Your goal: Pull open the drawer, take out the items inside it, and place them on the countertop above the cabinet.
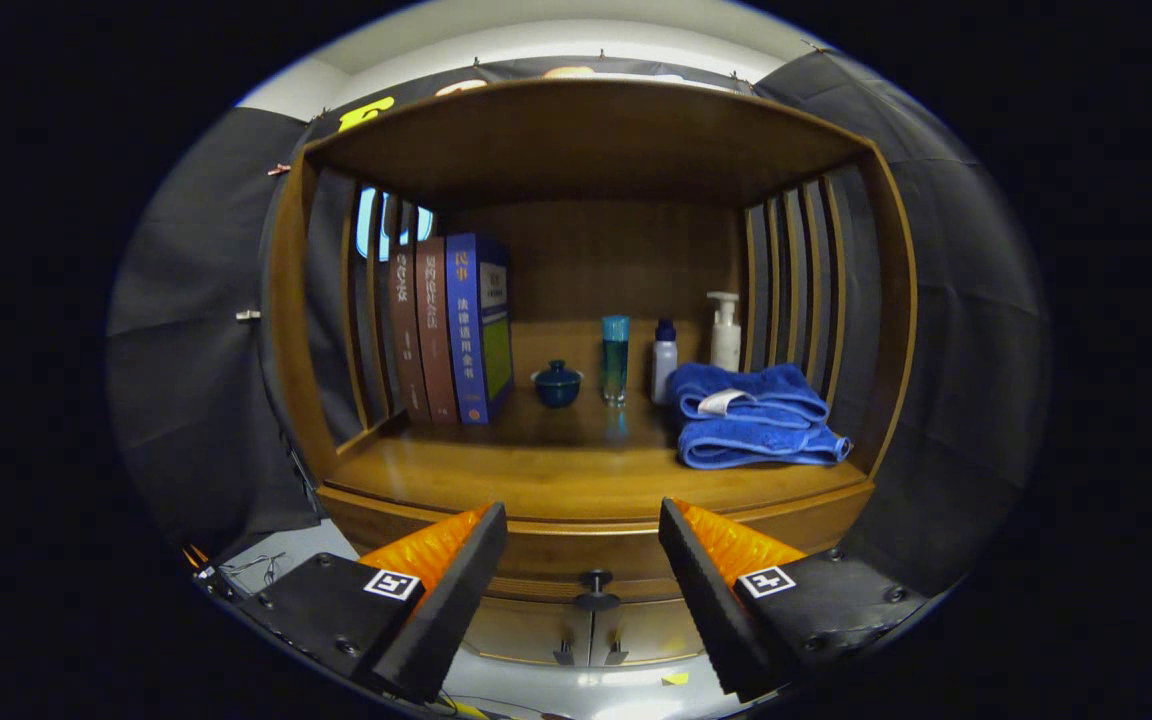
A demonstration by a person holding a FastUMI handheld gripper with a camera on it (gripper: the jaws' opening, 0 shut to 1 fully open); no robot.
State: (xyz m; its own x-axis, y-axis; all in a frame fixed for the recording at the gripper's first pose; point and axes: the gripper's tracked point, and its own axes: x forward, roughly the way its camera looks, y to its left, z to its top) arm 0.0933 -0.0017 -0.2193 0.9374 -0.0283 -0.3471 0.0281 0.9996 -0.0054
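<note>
Gripper view looks into a wooden cabinet [586, 140], and my gripper [583, 535] hangs in front of it with the two fingers [456, 590] spread wide apart and nothing held between them. Between my fingers, a little lower than their tips, I see the dark round knob [595, 588] of the drawer [536, 630]; the drawer front sits flush with the cabinet, so it is closed and I cannot see what is inside. I do not touch the knob.

Beyond my fingers lies the wooden countertop [556, 480], which is the floor of an open niche with slatted sides. On it, beyond my left finger, three books [451, 325] stand upright against the slats, two brownish ones and a blue one. Straight ahead, near the back wall, stand a small dark blue lidded cup [557, 384], a tall teal bottle [615, 358] and a small white bottle with a dark cap [664, 360]. Beyond my right finger a white pump bottle [725, 330] stands behind a pile of folded blue towels [754, 428], and a white tag lies on the upper towel.
</note>
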